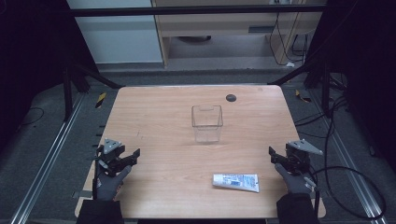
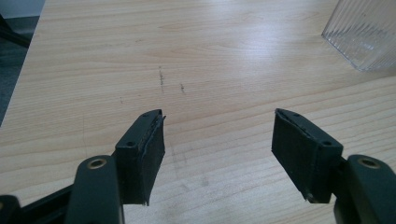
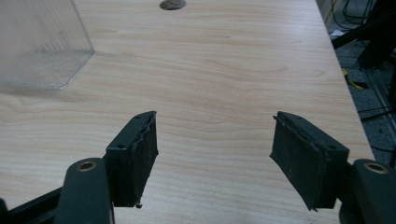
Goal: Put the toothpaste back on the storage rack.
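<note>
A: Where do the left tongs (image 1: pixel 135 155) sit?

B: Near the left edge of the table (image 1: pixel 163 116), held in a gloved hand (image 1: pixel 111 182). In the left gripper view the left tongs (image 2: pixel 218 135) have their jaws spread wide, with bare wood between them and nothing gripped.

A: And the right tongs (image 1: pixel 272 154)?

B: Near the right edge, in the other gloved hand (image 1: pixel 294 179). In the right gripper view the right tongs (image 3: pixel 215 135) are also spread apart, with only tabletop between the jaws.

A: What lies between the two pairs?

B: A clear plastic container (image 1: pixel 207 123) stands upright, ahead of both tongs and roughly midway between them. From the left tongs its ribbed wall (image 2: pixel 364 32) shows ahead and to the right; from the right tongs it (image 3: pixel 39 44) shows ahead and to the left.

A: Anything closer?

B: A white tube (image 1: pixel 236 182) with blue print lies flat, just inward of the right tongs and nearer the person, well apart from the left tongs. It touches neither pair.

A: Anything farther off?

B: A small dark round disc (image 1: pixel 230 97) beyond the container, seen ahead of the right tongs (image 3: pixel 173 4).
</note>
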The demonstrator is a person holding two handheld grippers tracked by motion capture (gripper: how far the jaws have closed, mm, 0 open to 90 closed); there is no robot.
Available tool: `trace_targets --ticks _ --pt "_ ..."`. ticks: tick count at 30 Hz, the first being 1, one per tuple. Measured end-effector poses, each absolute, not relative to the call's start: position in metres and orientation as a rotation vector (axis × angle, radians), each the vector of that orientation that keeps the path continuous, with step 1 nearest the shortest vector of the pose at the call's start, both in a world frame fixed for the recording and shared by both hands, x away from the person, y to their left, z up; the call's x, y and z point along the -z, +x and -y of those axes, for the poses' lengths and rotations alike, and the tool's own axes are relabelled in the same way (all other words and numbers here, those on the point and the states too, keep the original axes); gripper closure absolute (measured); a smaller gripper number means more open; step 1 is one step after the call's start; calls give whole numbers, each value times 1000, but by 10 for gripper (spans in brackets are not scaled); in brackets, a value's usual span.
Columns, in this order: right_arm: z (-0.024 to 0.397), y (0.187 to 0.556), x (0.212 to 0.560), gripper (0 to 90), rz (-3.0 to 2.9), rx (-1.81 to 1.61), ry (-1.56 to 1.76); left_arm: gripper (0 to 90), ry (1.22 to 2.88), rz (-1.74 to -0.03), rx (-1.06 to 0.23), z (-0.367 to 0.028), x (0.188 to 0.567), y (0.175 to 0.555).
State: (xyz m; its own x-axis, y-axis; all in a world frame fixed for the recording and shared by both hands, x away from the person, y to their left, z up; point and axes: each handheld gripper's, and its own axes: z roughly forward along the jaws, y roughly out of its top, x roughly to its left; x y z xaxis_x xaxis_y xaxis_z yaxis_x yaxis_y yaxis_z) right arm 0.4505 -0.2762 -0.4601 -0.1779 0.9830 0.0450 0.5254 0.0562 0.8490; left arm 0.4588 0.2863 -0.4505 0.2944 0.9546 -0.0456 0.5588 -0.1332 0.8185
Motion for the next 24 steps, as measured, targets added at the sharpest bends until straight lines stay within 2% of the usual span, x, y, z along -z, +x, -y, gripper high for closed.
trace_targets --ticks 4,5,8,14,24 --pt "272 448 459 333 -1817 -1030 1485 346 1806 -1360 -665 -285 450 455" --pt "269 445 455 382 -1840 -1046 1462 347 1811 -1353 -669 -283 449 454" --pt "266 442 452 428 -1866 -1074 1437 348 1826 -1343 -670 -281 450 453" --pt "255 434 443 602 -1988 -1130 1370 347 1868 -1340 -684 -277 457 459" --pt "227 425 434 771 -2185 -1188 1229 339 1886 -1343 -692 -274 461 463"
